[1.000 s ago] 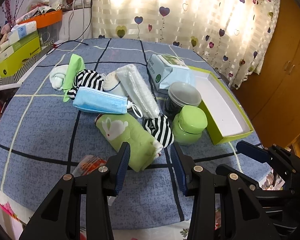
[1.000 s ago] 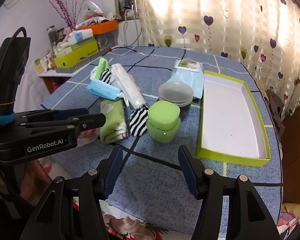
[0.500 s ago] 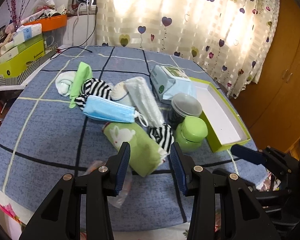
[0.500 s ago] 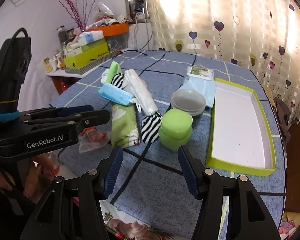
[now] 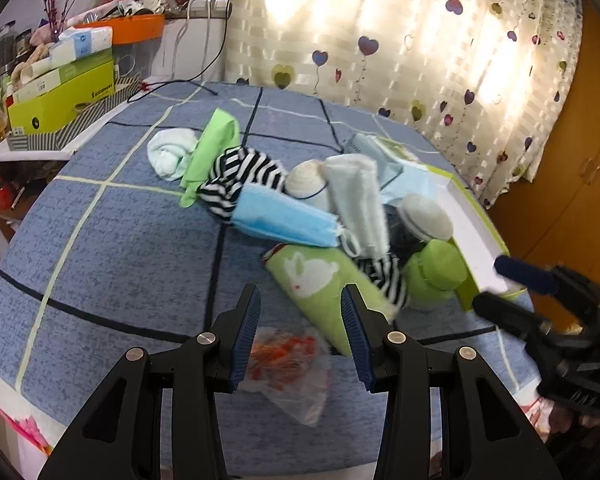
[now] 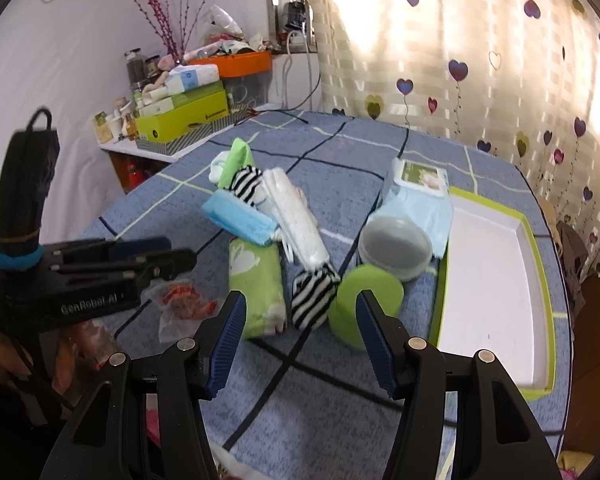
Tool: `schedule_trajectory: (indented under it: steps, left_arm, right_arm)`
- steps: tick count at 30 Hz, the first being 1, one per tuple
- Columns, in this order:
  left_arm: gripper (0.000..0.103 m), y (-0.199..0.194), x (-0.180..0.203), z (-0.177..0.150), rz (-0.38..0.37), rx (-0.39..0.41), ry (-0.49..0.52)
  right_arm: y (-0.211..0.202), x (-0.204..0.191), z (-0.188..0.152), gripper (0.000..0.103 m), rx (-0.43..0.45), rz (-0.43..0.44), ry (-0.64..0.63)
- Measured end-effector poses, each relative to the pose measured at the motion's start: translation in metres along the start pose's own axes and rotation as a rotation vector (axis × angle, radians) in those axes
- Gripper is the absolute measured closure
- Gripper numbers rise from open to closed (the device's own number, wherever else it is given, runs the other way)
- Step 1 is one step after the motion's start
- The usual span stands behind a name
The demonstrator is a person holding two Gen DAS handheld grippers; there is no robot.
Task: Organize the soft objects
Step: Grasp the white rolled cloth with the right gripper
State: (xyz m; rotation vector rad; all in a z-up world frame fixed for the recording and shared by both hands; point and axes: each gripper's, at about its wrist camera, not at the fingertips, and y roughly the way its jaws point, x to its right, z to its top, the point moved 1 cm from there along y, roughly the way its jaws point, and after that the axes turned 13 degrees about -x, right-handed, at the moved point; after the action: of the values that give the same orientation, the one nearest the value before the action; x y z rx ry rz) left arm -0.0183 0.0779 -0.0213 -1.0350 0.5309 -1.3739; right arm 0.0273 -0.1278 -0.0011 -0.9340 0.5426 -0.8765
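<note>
Both sets of tongs, left tongs [image 5: 300, 320] and right tongs [image 6: 298, 330], spread and empty over the tabletop [image 5: 120, 248]. Soft things heaped mid-cloth: rabbit-print green towel [image 5: 320, 284], blue face mask [image 5: 284, 220], striped socks [image 5: 240, 176], probably bound for the empty green-rimmed tray [image 6: 496, 272] alongside. "GenRobot.AI" legible on the left tool; wipes pack [image 6: 420, 176] print unreadable.

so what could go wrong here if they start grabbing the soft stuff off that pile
1. The blue face mask, the white cloth roll and the striped sock overlap, so pulling one may drag the others along.
2. The green jar and the grey-lidded jar sit tight against the small striped sock; a wide-open right gripper could knock them.
3. The left gripper is open over a clear plastic bag, which it might pinch instead of the green rabbit towel.
</note>
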Motion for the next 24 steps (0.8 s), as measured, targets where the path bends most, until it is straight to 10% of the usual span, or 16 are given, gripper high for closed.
schedule_trajectory:
  steps: [24]
  left_arm:
    - [0.060,0.025,-0.043,0.019,-0.055,-0.047,-0.071]
  right_arm:
    - [0.079,-0.010,0.081,0.061,-0.106,-0.009,-0.133]
